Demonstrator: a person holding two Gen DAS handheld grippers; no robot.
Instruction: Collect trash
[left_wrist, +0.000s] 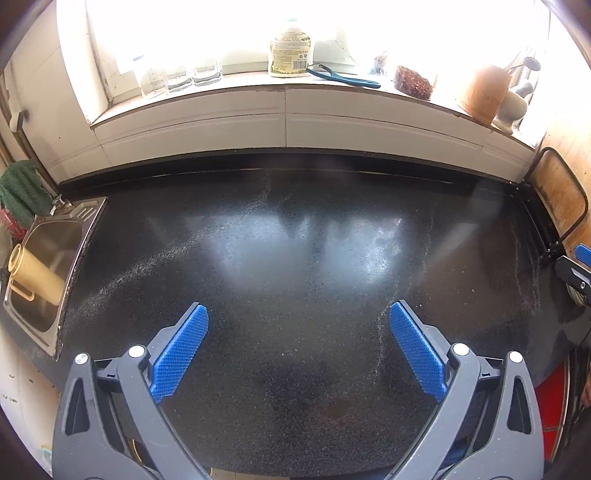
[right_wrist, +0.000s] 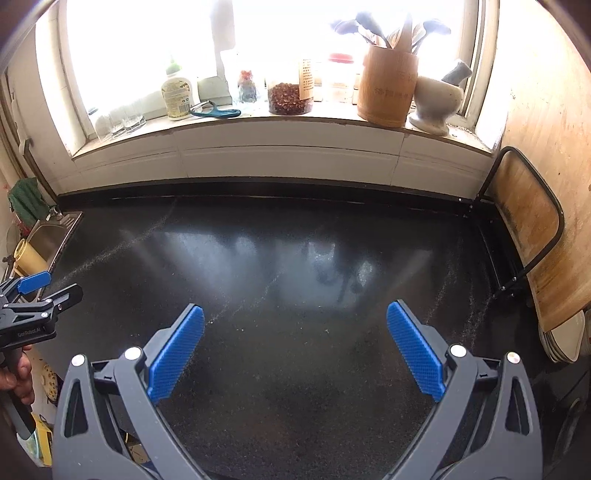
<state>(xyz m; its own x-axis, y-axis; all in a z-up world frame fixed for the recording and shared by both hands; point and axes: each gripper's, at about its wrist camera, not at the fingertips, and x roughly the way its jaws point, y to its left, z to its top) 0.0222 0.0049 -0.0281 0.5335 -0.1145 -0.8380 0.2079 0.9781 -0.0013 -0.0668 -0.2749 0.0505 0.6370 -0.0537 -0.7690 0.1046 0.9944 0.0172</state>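
**Both grippers open above the desk; no trash in view**

You hold the left gripper (left_wrist: 299, 314) and the right gripper (right_wrist: 295, 317) side by side above the desk (left_wrist: 295, 229), both aimed toward the windowsill. The jaws of each stand wide apart with nothing between them. This reads as a ready or finished posture: pads spread, desk in full view for scanning.

No trash item shows on the desk in either view. Only faint pale streaks and small specks mark the surface; whether these count as trash cannot be told.

Materials:
- Desk: dark, speckled, glossy stone; it reflects the window.
- Pads (left_wrist: 181, 347): blue, cross-hatched for friction, on grey plastic arms.
- Sink (left_wrist: 48, 258): brushed steel, at the left, holding a cream cylindrical cup (left_wrist: 35, 273).
- Sill: a labelled bottle (left_wrist: 290, 51), a teal-handled peeler (left_wrist: 343, 77), a wooden utensil holder (right_wrist: 388, 88) and a white mortar (right_wrist: 436, 103), kept back off the work area.
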